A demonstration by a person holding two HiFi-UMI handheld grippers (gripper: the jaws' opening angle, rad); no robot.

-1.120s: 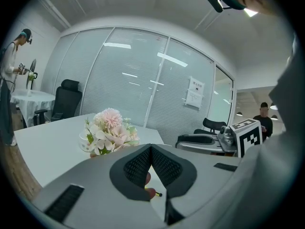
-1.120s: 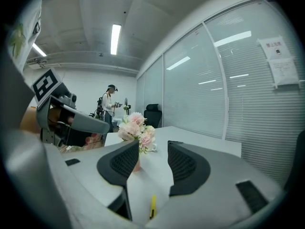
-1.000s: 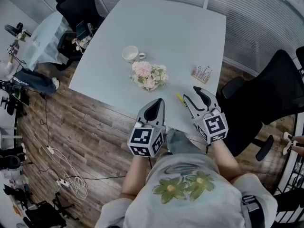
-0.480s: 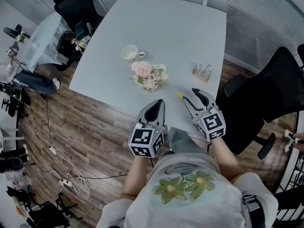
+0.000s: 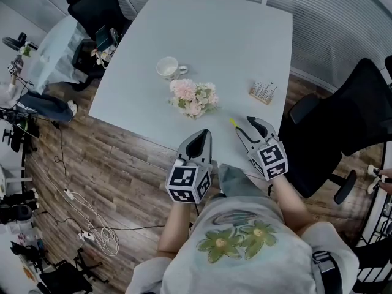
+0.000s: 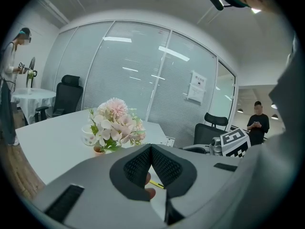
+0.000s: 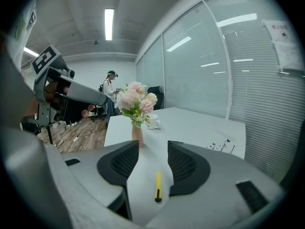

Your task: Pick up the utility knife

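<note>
At the near edge of the worktop (image 5: 245, 35), the yellow utility knife (image 7: 157, 187) lies flat and untouched, at about 4 o'clock from the flowers (image 5: 193, 97). Over the last second the right claw (image 5: 248, 127) has edged slightly toward it, jaws apart, and its own view frames the knife between them. I judge it lined up to descend and close. The left claw (image 5: 202, 135) hangs at 9 o'clock of the right one, jaws together, empty. No brand shows, and a notice (image 6: 196, 87) on the glass wall is too small to read.
</note>
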